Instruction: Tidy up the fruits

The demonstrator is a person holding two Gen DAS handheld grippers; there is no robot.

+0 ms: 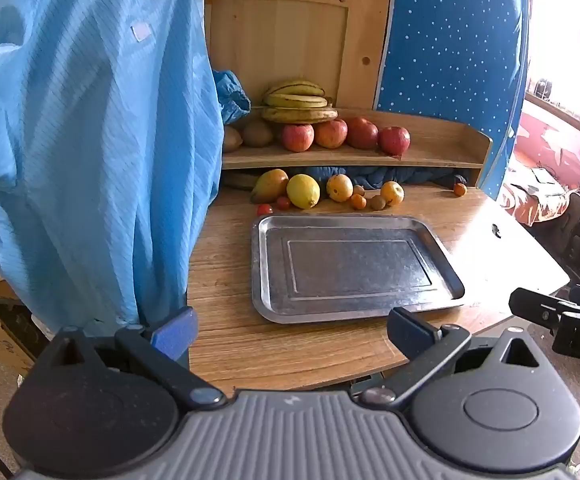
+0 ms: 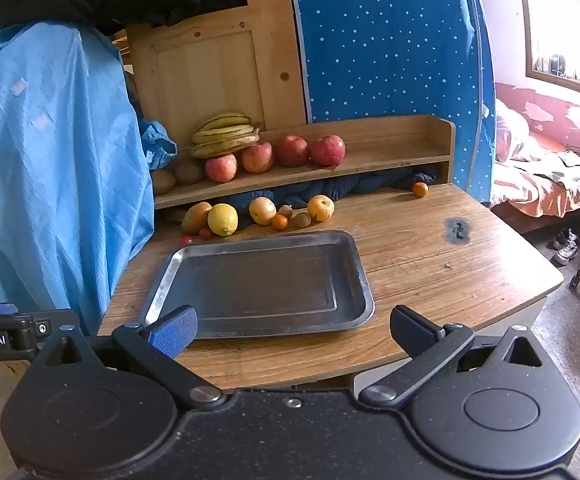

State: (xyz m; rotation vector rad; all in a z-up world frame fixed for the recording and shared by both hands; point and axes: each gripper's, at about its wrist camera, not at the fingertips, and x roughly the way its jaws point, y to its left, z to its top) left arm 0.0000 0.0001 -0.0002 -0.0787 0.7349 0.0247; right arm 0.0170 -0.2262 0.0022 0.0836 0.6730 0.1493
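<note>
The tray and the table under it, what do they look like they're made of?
The tray looks like metal, probably steel: grey, dull sheen, bright glints along its rolled rim, scuffed floor. The table shows brown wood grain, though its even pattern and one chipped dark spot suggest laminate rather than solid wood.

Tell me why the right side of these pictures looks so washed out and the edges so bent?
Left wrist view: window light blows out to white and glares across the table's right edge. Right wrist view: the window is overexposed too, while the metal tray stays dark. Both views: the fisheye lens curves straight edges, such as the wooden shelf.
</note>
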